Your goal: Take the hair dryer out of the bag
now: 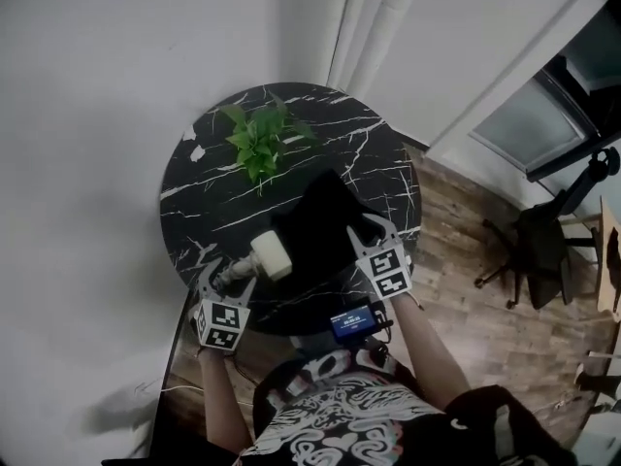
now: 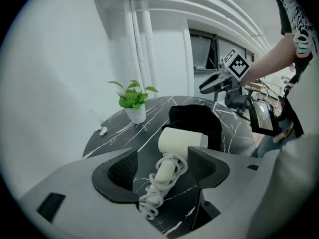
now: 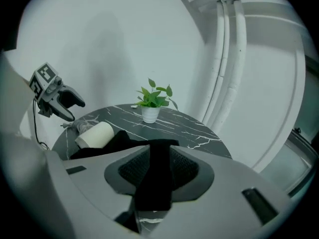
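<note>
At the near-left edge of the round black marble table (image 1: pixel 194 202): one hair dryer (image 1: pixel 269 255), cream, short fat barrel, handle wound with its white coiled cord (image 2: pixel 154 193), lying on its side clear of the bag (image 1: pixel 325 216), barrel end against or just beside the bag's left edge. Bag: black, soft, slumped at the table's near-middle. Potted plant (image 1: pixel 260 142): far side, well apart. Left gripper (image 1: pixel 231 272): released, jaws wide, poised above the handle without touching it. Right gripper (image 1: pixel 372 229): clenched on a fold of the bag's fabric. Hazards, as judged: a further pull on the fabric may nudge the dryer over the near edge; a loose cord loop may catch a left jaw and drag the dryer along.
</note>
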Demonstrator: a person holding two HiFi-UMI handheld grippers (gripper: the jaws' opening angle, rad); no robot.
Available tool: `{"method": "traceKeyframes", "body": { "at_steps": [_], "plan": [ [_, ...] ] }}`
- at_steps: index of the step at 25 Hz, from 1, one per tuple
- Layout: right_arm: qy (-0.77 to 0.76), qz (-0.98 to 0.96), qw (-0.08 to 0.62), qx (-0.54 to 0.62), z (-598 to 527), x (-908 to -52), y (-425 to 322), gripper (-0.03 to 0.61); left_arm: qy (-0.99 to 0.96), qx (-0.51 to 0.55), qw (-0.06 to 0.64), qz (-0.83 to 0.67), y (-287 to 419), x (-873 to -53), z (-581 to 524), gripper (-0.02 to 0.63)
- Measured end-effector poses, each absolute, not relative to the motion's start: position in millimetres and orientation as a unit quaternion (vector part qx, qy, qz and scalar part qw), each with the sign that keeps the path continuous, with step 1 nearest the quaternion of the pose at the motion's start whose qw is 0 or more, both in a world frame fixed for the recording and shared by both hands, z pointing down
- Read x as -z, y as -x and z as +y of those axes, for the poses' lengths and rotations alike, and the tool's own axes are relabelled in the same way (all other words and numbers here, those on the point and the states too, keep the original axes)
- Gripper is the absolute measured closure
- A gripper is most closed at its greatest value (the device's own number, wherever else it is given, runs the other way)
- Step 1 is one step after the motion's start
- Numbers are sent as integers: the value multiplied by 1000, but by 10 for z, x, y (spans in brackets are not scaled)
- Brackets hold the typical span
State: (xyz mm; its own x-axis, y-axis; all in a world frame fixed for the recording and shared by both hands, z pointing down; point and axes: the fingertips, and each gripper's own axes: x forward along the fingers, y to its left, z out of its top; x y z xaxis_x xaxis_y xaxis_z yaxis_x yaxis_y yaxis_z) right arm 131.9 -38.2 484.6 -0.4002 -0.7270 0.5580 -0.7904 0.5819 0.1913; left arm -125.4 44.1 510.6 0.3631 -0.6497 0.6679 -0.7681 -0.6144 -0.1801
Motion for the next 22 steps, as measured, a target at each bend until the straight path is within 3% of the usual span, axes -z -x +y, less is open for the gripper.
{"method": "traceKeyframes", "body": {
  "at_steps": [7,8,9,22],
  "plan": [
    [-472,-851,220,-59,-8,-4418,-1131,502,-823,-277,37,-494,1108,-4591,425,469],
    [-474,-852,212,-60,52,-4352,-1107,513,-813,-267,21,-517,1144,-4485,425,554],
    [-478,-852,203,-64,112,-4289,-1095,521,-804,-256,9,-537,1174,-4378,434,589],
    [-490,-858,145,-55,515,-3848,-848,555,-807,-170,33,-565,1055,-3885,630,598]
  ]
}}
